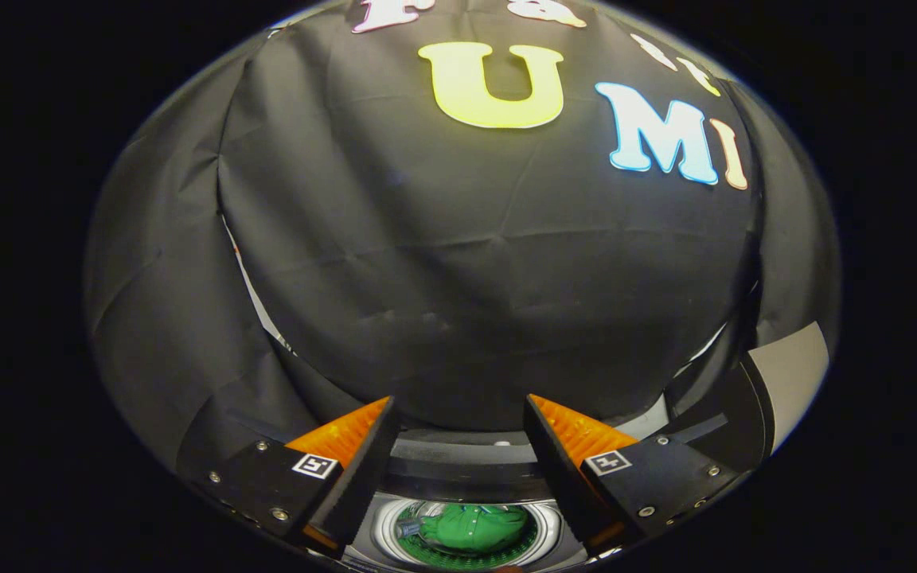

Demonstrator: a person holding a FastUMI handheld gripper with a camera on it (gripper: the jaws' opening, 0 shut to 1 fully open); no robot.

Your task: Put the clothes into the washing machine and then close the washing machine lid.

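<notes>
Spread wide and holding nothing, my gripper [458, 446] hangs high above the white top-loading washing machine [371, 533], its two fingers pointing toward the black cloth wall of the booth. Down between the fingers and below them I see the round drum opening, and a crumpled green cloth garment [470, 527] already lies at the bottom of it, on the perforated floor of the drum.

So the clothes look to be in, and by my reckoning the lid is what remains. A dark curved panel with a pale face [785, 382] stands raised just off my right finger; I take it for the open lid, though I cannot be sure from this angle. If so, it will be stiff, light and hinged, smooth enough to slip, so I would push on its upper edge or flat face, not pinch it, and let it swing down gently.

The garment itself is soft and limp; should any of it hang over the rim, I would pinch a bunched fold and tuck it in.

Between my fingers and the panel nothing stands in the way. The dark rim of the machine's top [458, 458] curves just beyond the fingertips.
</notes>
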